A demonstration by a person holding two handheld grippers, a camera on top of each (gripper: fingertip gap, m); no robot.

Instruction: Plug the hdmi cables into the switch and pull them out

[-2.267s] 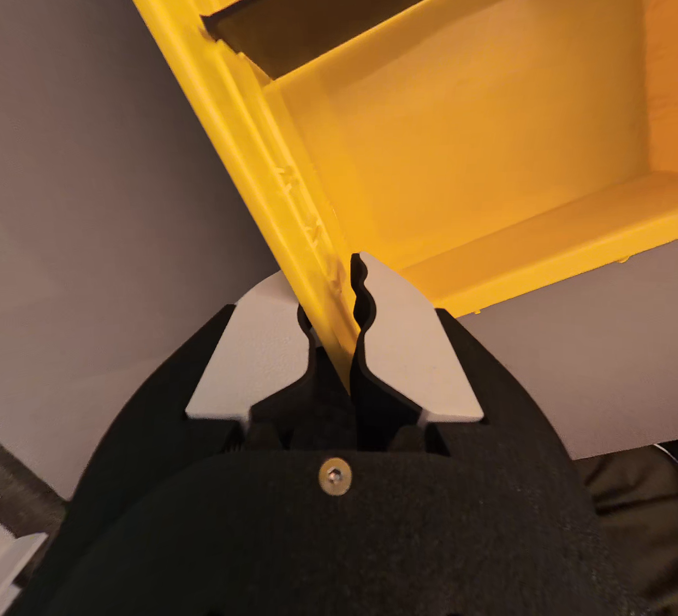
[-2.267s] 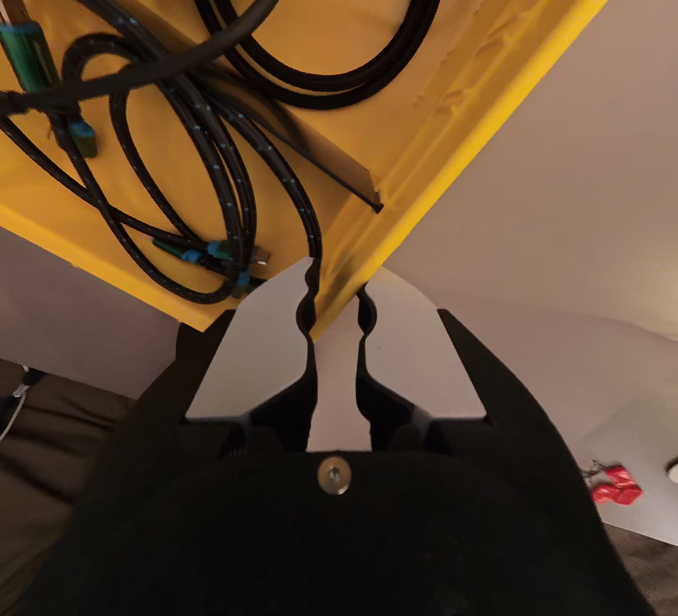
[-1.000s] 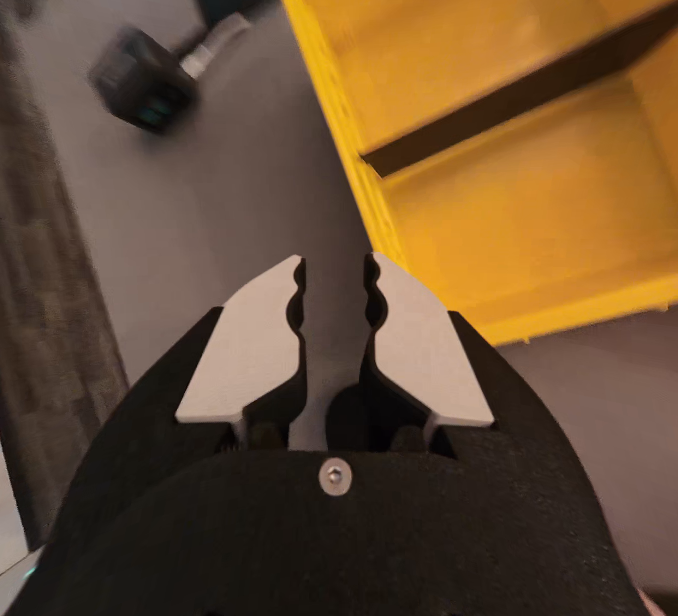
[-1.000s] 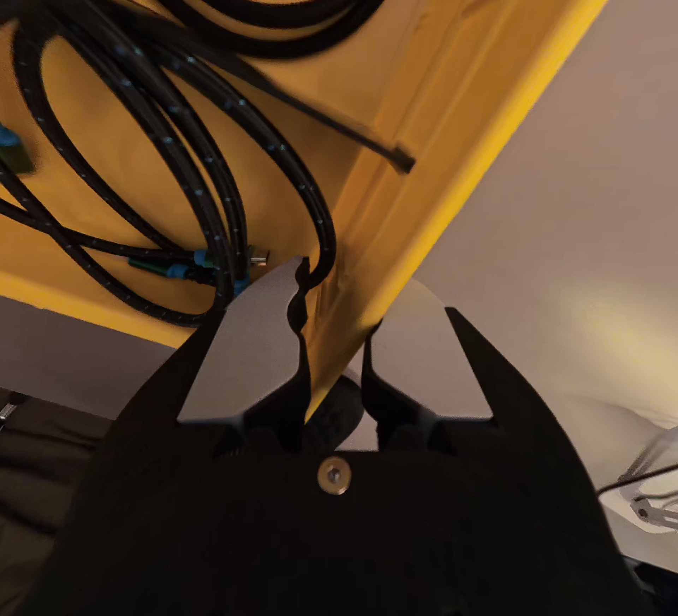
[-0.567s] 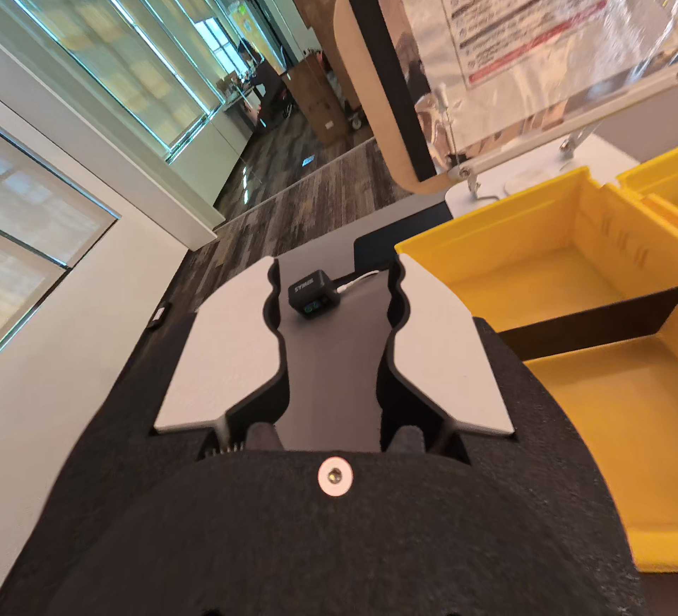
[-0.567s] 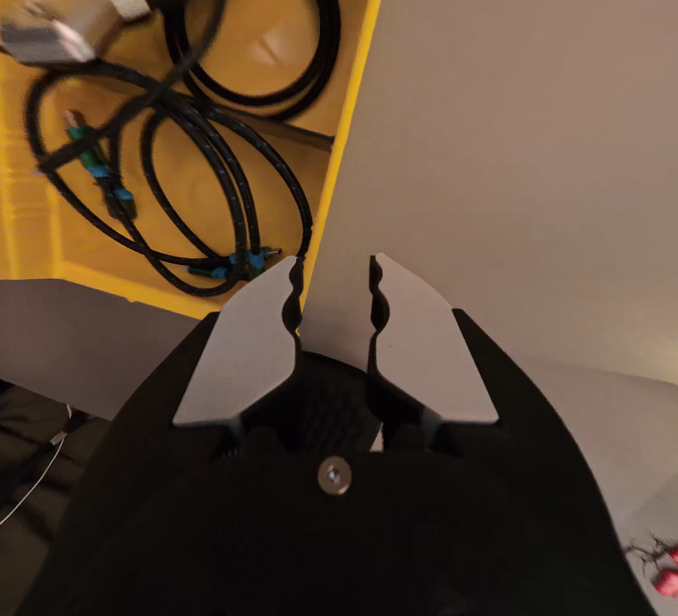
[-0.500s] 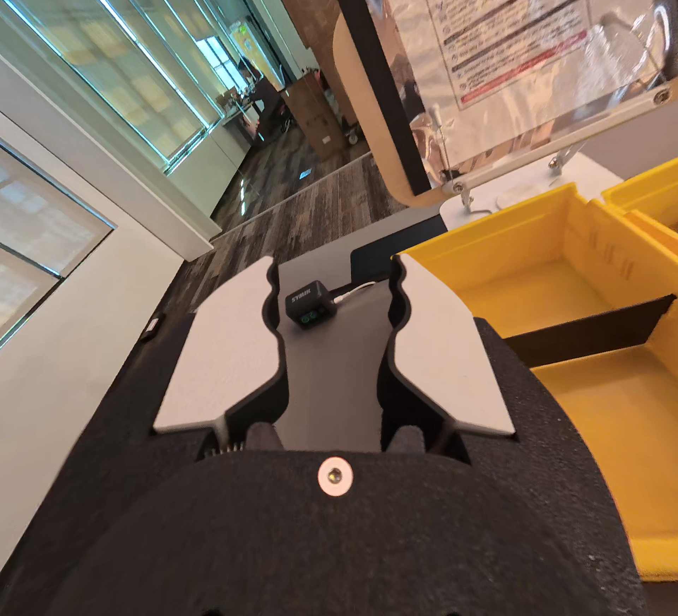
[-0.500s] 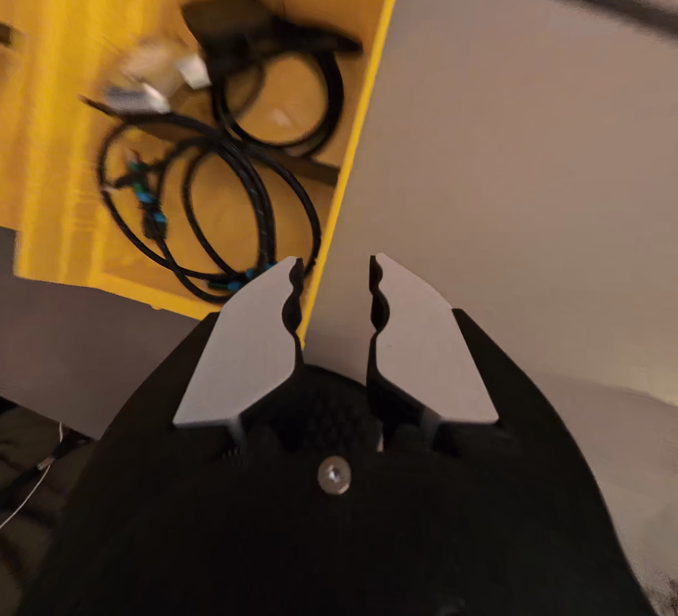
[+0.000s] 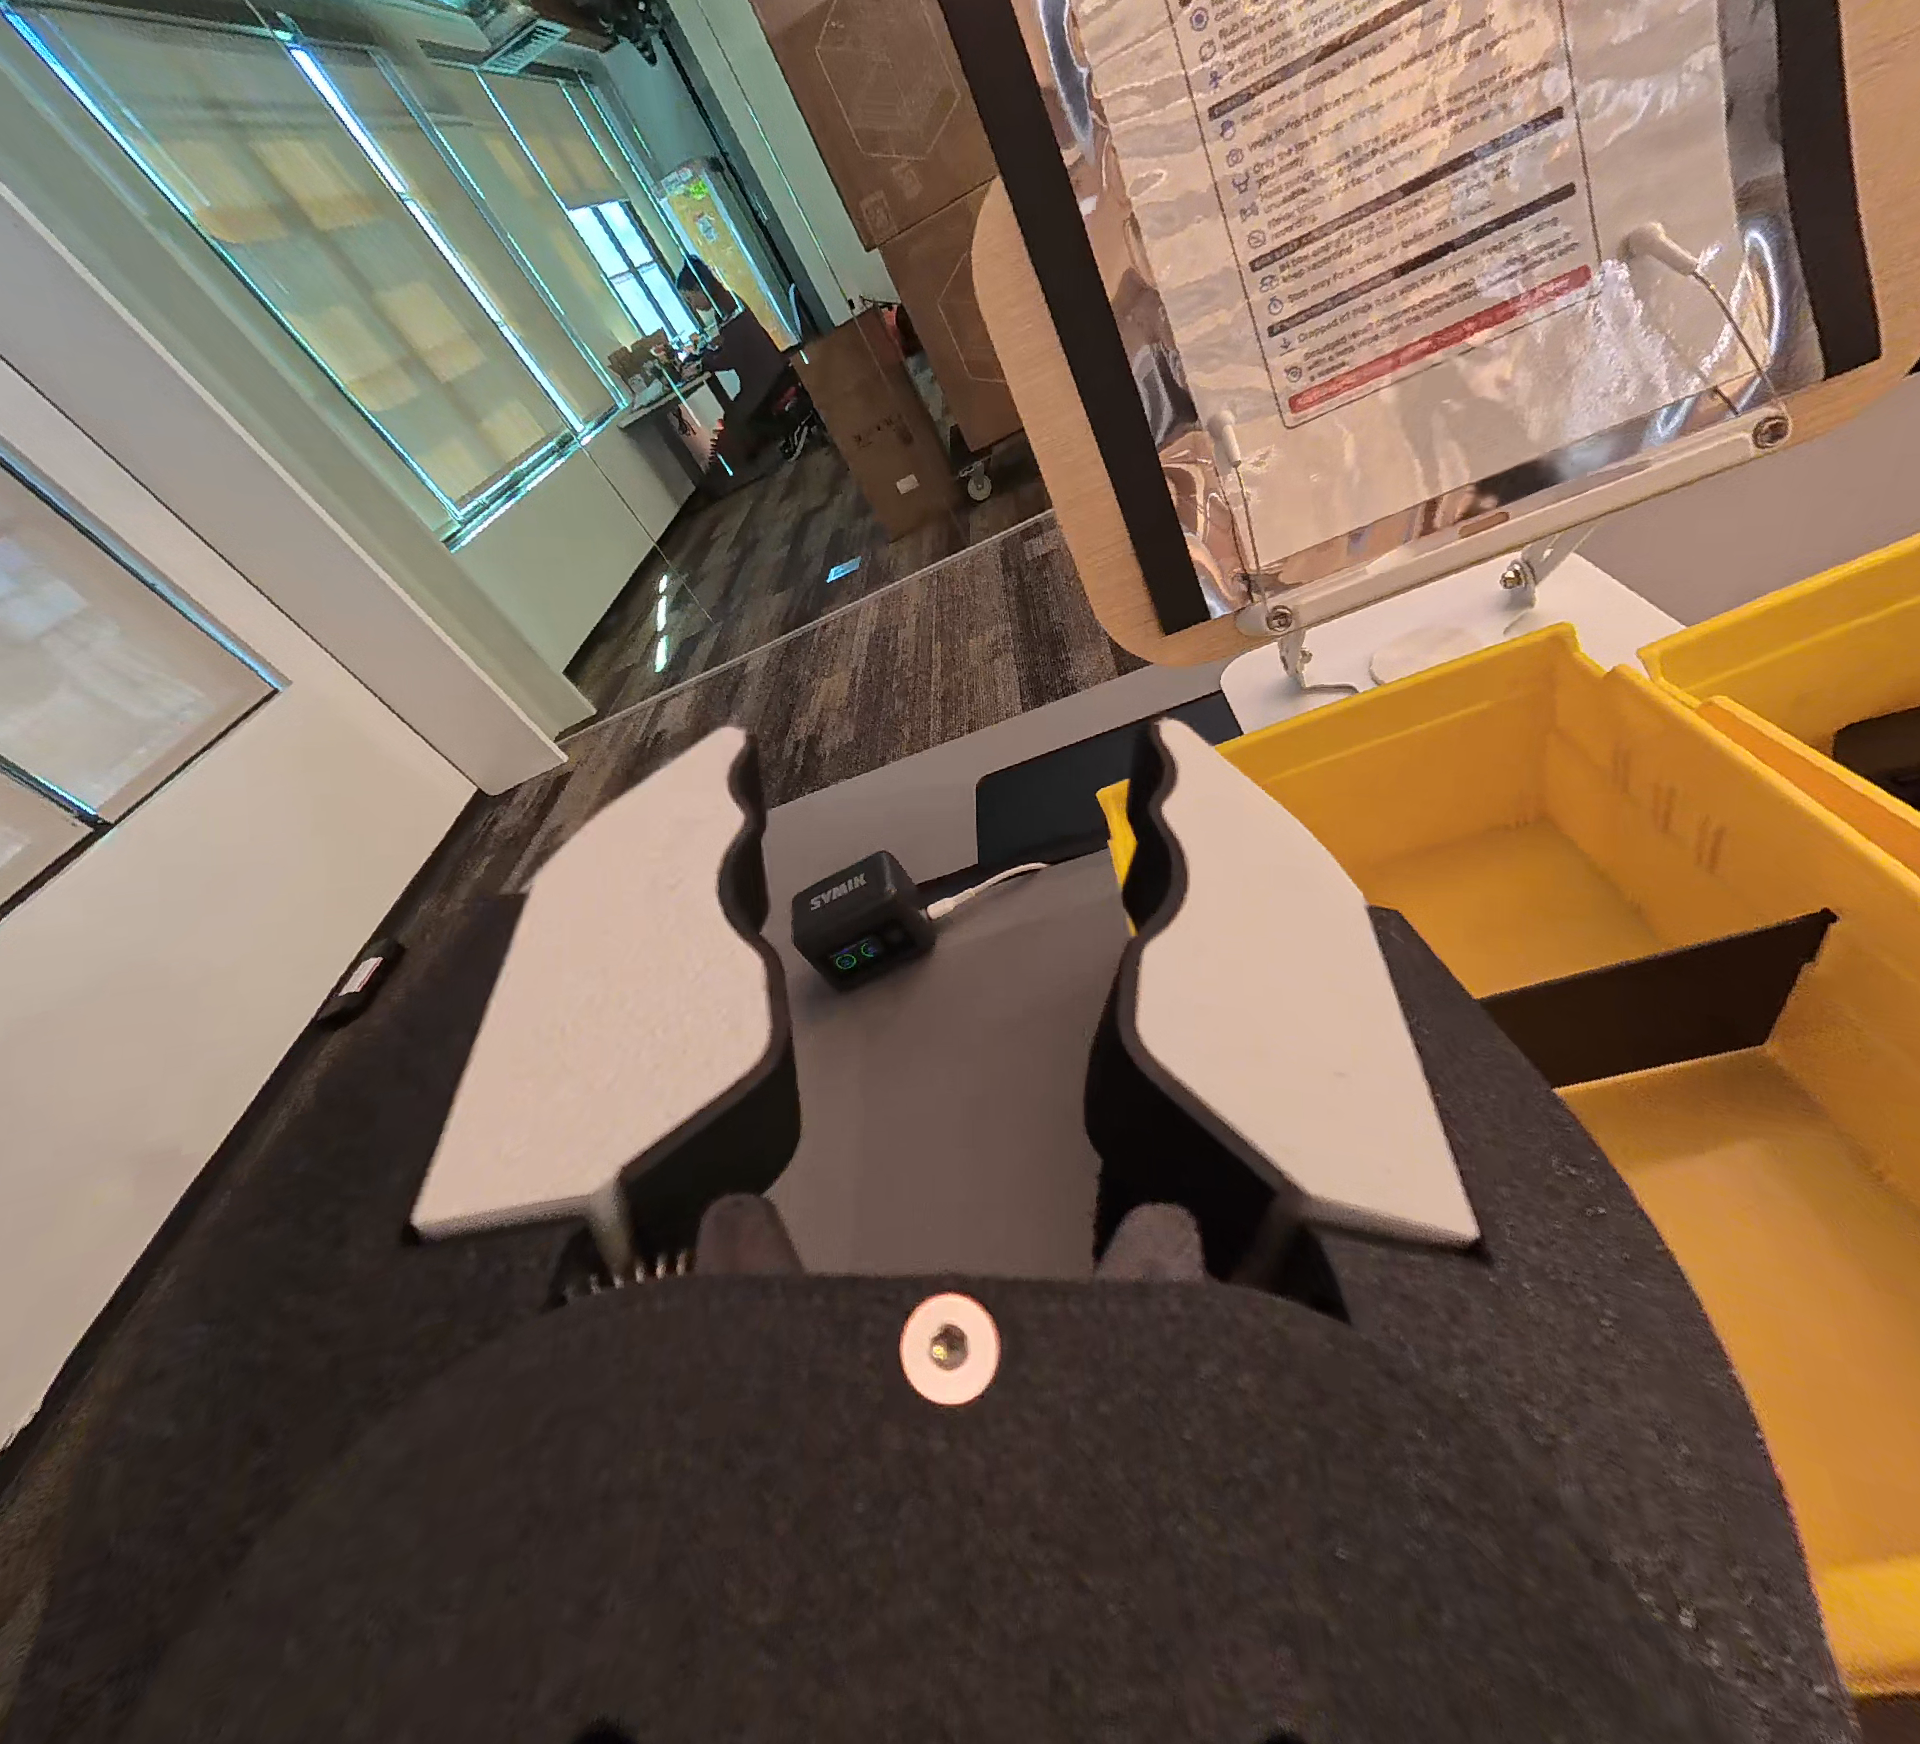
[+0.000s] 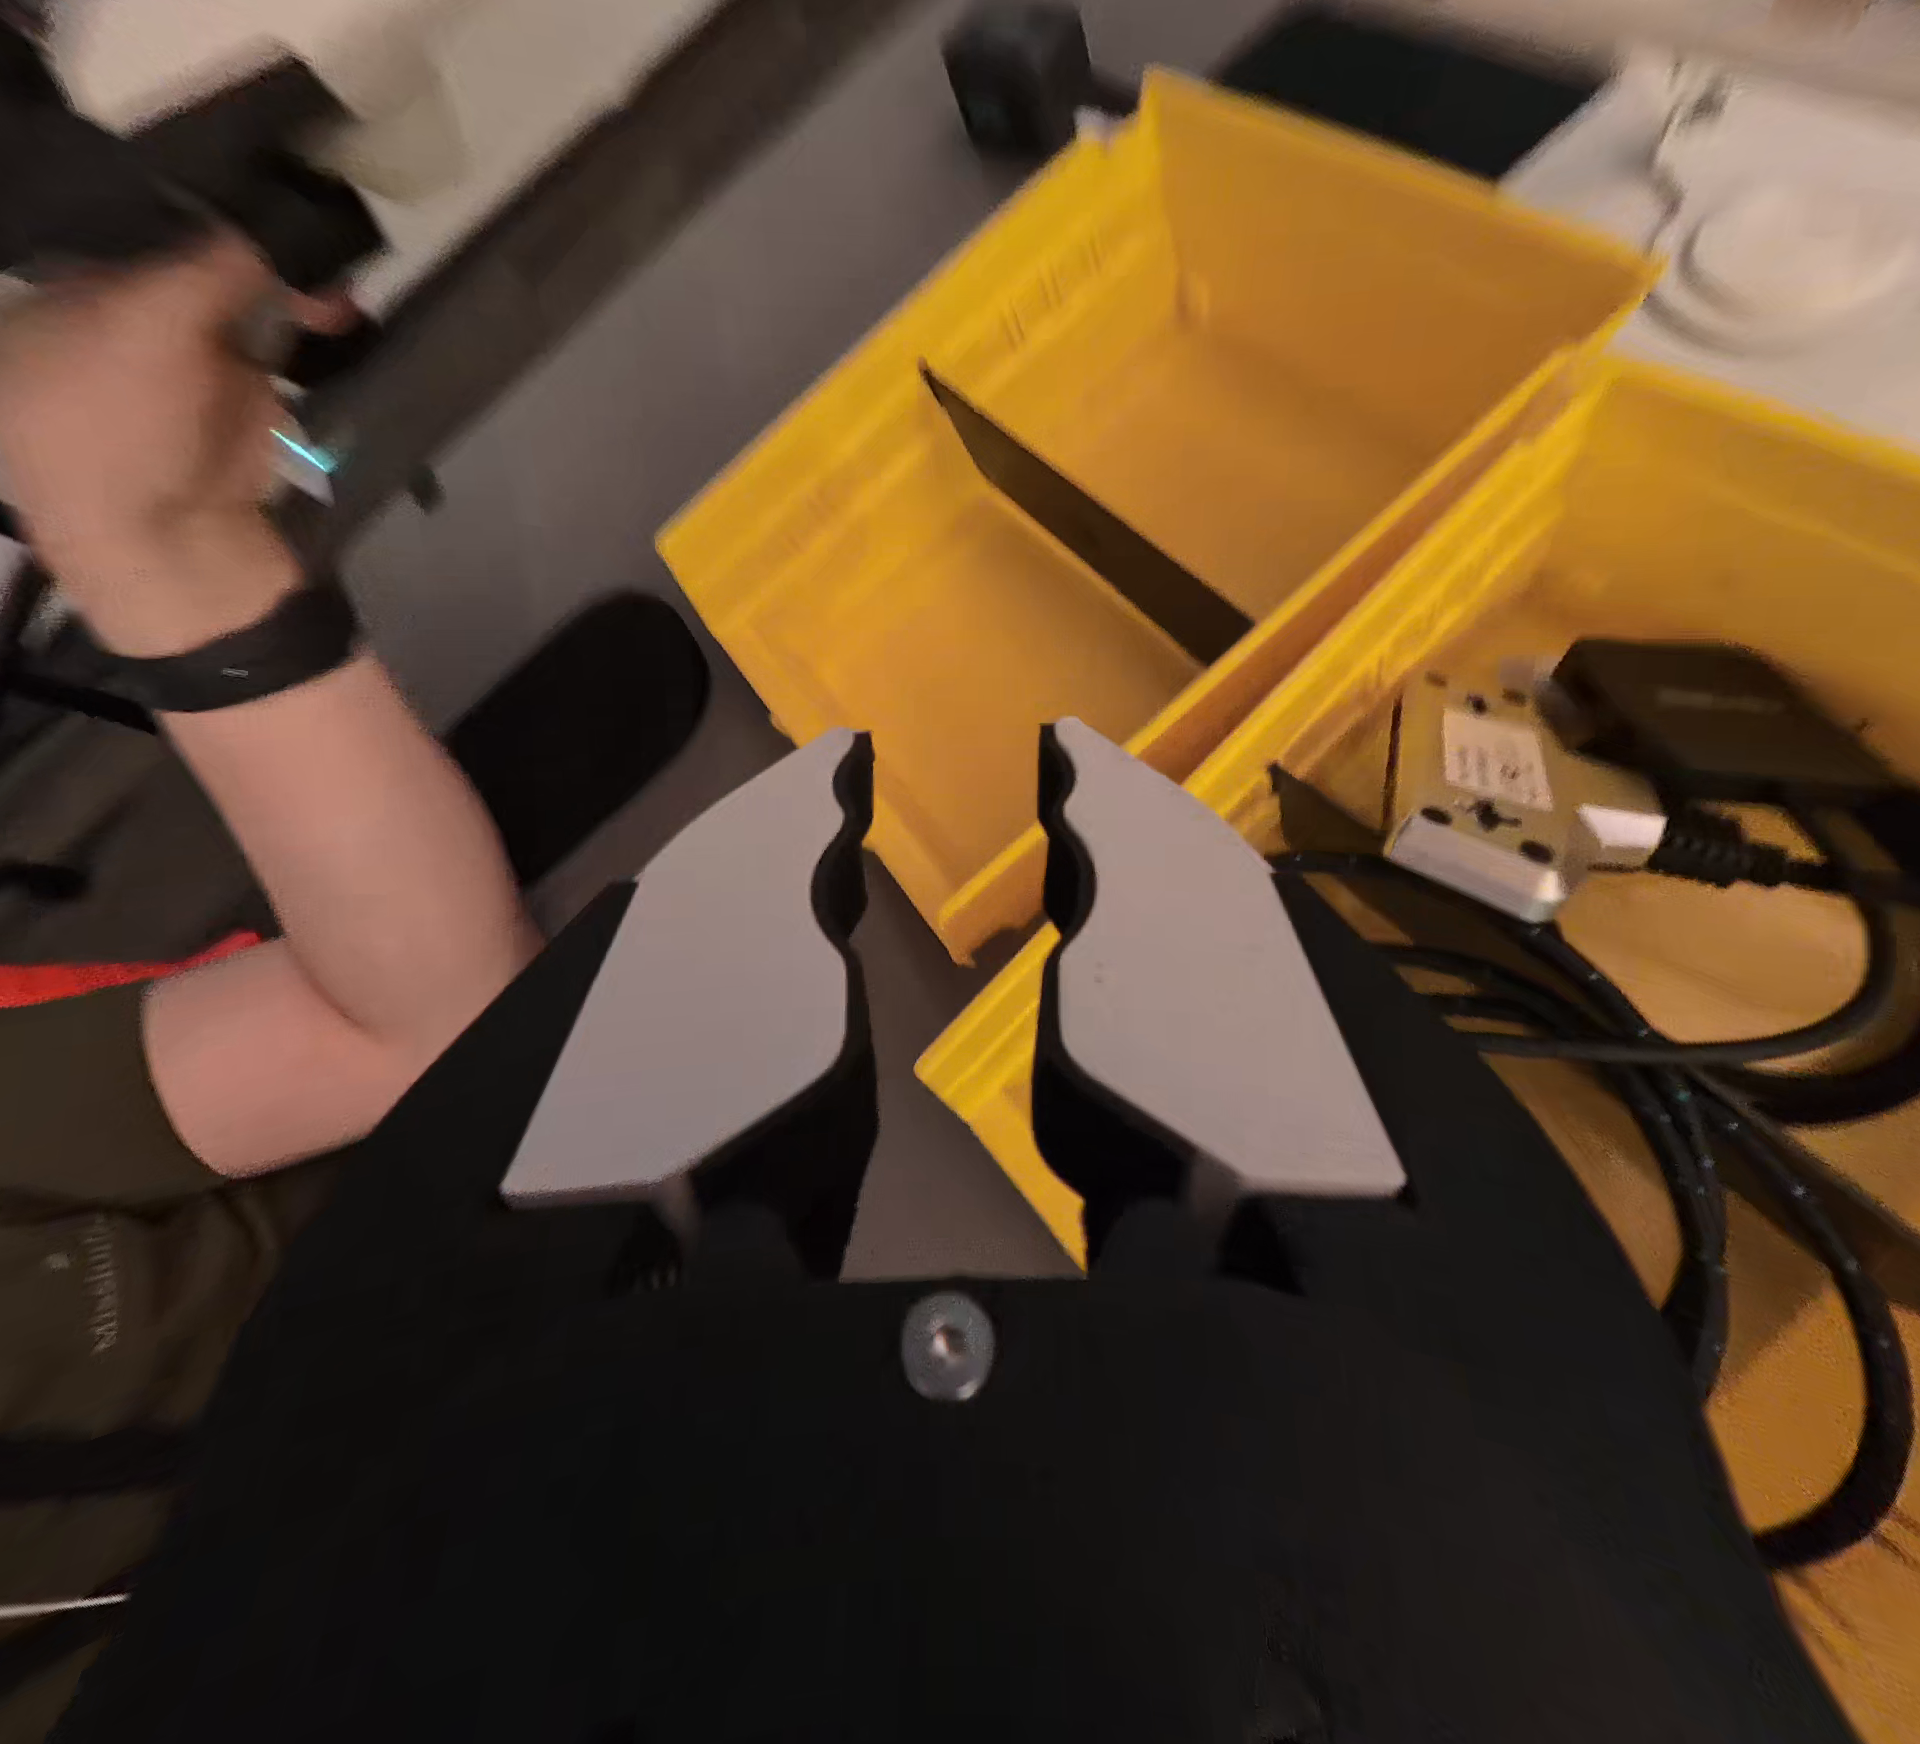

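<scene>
Left claw (image 9: 940, 785) is gaping wide and gripping nothing, pointing level across the table (image 9: 966, 1050) toward a small black box (image 9: 860, 917) beyond the bins; right claw (image 10: 954, 775) is parted more narrowly, also empty, hovering over the near corner of the right bin (image 10: 977, 1071).

Switch (image 10: 1486, 801), a silver block with one dark lead already in its end, is lying inside the right bin, up against the divider (image 10: 1309, 806); cables (image 10: 1704, 1133) are looping in a tangle on the bin floor nearer the camera. Left bin (image 9: 1455, 759) is sitting empty beside it.

Risks, as I judge them:
- cables are interwoven; pulling one plug may be dragging the whole knot and the switch with it;
- switch is loose in the bin; pushing a plug in with nothing bracing it will likely be sliding it into the divider;
- right view is smeared by motion, so plug ends are not readable now.

Against 2.3 s ago: both claws were pinching bin walls; now both are letting go and lifting clear. Left view is swinging up from the bin rim to the room; right view is pulling back from close cable loops to both bins.
</scene>
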